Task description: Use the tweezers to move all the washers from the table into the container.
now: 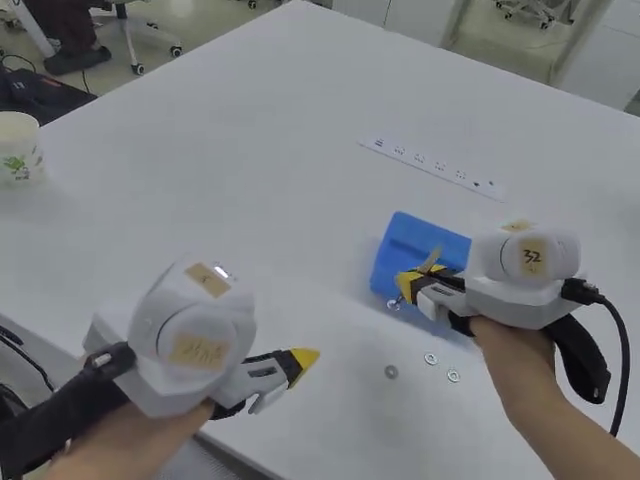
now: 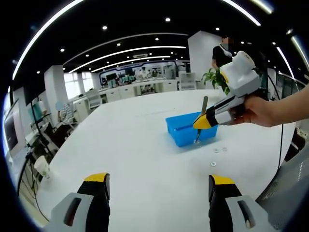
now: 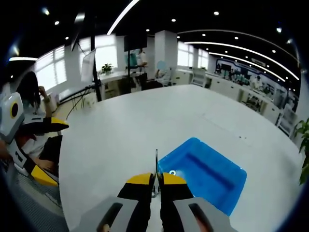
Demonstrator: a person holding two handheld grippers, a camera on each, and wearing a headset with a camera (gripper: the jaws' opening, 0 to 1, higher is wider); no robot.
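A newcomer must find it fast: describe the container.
Start from the big white table. Towards the person's right, just ahead of the right gripper, sits the container, with small washers on the table nearby. It is the only blue thing there, a shallow open rectangular tray.

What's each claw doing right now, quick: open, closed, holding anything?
Left claw: open, holding nothing.
Right claw: closed on the tweezers.

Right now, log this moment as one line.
left gripper: open, empty | right gripper: shut on tweezers, tips at blue container | washers on table: three
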